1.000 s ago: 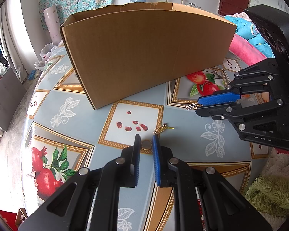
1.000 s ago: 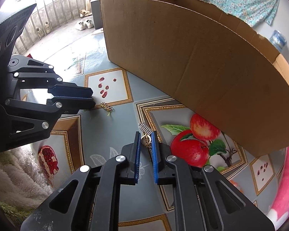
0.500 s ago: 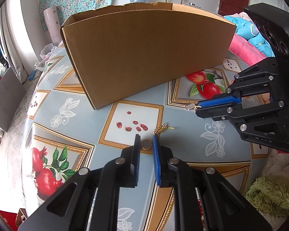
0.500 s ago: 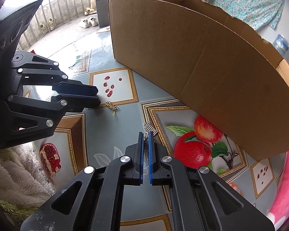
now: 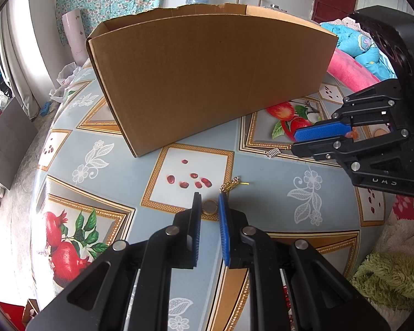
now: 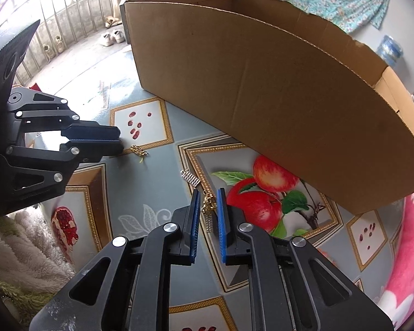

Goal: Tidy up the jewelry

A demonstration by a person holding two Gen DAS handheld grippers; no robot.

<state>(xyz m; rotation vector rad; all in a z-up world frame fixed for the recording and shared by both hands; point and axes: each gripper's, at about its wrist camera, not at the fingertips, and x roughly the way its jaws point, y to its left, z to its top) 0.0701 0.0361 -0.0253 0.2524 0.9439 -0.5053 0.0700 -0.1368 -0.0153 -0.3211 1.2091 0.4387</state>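
My left gripper (image 5: 209,197) rests on the patterned tablecloth, its blue pads shut on a small gold ring (image 5: 209,207). A short gold chain piece (image 5: 231,184) lies just beyond its right fingertip. The jaws of my right gripper (image 6: 208,193) are opening. A gold-and-silver earring piece (image 6: 208,207) sits between its pads, and neither pad presses on it. A silver strip (image 6: 190,178) lies on the cloth just ahead. The left gripper (image 6: 118,140) shows at the left of the right wrist view, next to the gold chain piece (image 6: 138,150). The right gripper (image 5: 294,140) shows at the right of the left wrist view.
A large open cardboard box (image 5: 207,82) stands on the table behind both grippers. The table's rounded edge (image 5: 41,171) drops off at the left. A fluffy green and white rug (image 5: 386,275) lies below at the right, and pink and blue bedding (image 5: 350,71) sits behind.
The right jaws closed on the gold-and-silver piece half a second ago and have now parted again. The left gripper and its ring have not moved.
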